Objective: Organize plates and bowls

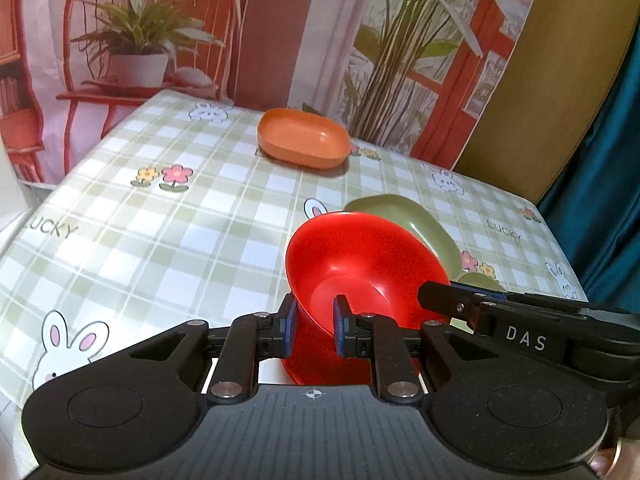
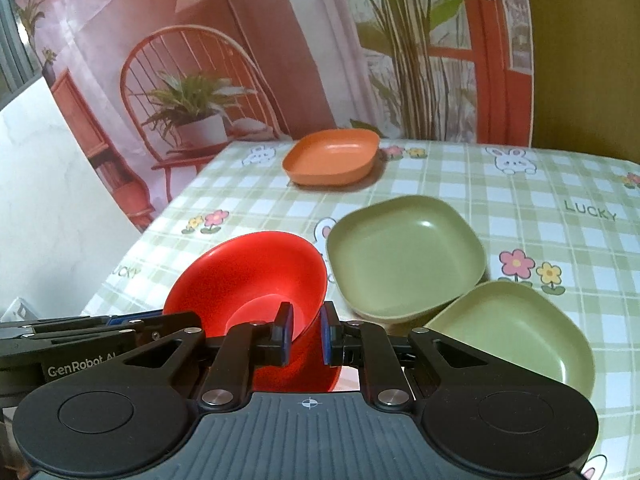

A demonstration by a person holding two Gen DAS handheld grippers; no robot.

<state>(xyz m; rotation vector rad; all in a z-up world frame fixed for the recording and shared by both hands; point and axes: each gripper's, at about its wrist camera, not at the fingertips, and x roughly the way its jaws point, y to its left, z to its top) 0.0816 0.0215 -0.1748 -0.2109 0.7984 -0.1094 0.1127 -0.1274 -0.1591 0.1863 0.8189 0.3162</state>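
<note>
Printed backdrop (image 1: 280,32) behind checked table (image 1: 180,208)

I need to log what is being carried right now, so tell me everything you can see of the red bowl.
The red bowl is round, glossy and slightly translucent, plastic by its look, with a wide flared rim, a small flat bottom and nothing inside. It is tilted, its opening facing away from the cameras, near the checked tablecloth. The left gripper and the right gripper each pinch its wall, one pad inside, one outside. The green dishes lie just beyond; contact is unclear.
</note>
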